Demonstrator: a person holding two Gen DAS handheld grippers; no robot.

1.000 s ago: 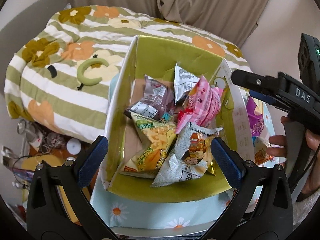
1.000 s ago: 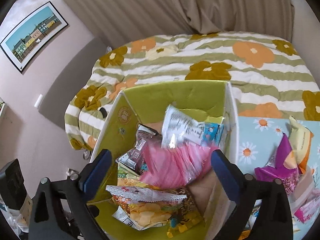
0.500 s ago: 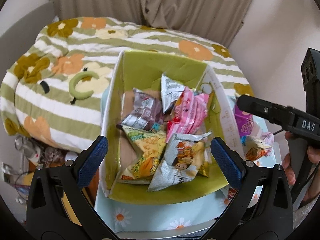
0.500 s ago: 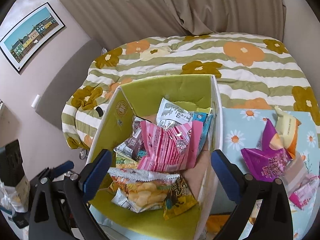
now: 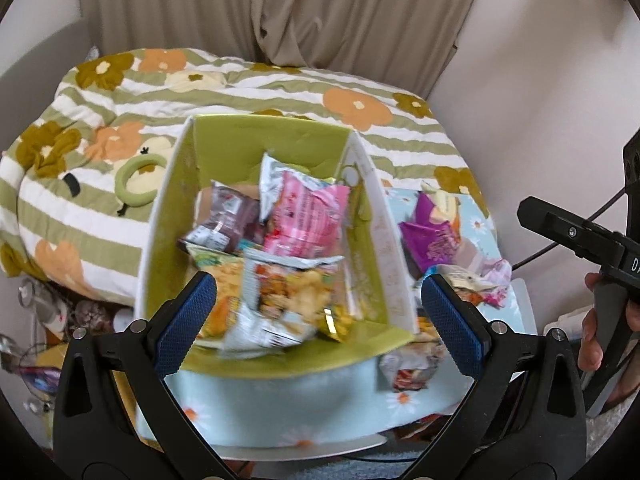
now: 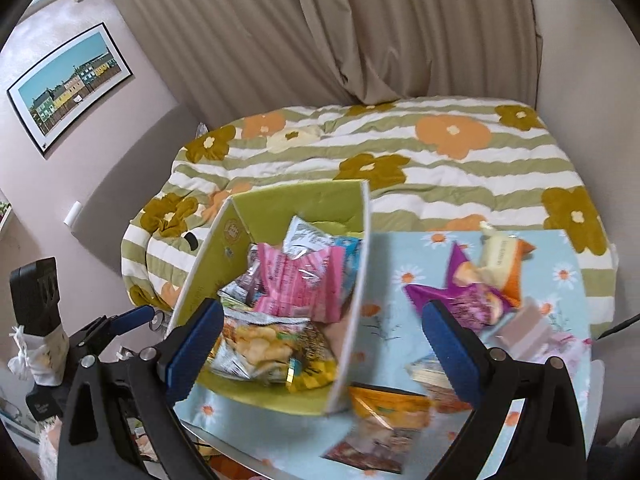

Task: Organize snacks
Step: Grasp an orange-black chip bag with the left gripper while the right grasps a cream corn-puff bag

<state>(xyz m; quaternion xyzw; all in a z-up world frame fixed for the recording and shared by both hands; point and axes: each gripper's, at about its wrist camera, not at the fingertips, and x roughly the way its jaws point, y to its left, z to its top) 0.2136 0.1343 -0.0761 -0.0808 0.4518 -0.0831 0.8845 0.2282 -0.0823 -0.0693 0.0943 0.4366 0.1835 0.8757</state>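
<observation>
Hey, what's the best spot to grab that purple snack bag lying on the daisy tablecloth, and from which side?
Grip the purple snack bag by the crimped corner that sticks up at its far end, coming from above with the right tongs, which are open and nearest. That peak stands clear, while the yellow packet crowds the body's right side.

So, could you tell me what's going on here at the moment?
A person with a handheld gripper in each hand is sorting snack packets into a green box on a daisy-print table. Several packets already lie in the box, a pink packet on top. More wait loose beside it, including a purple packet and an orange packet. The left gripper and right gripper are both open and hold nothing.
</observation>
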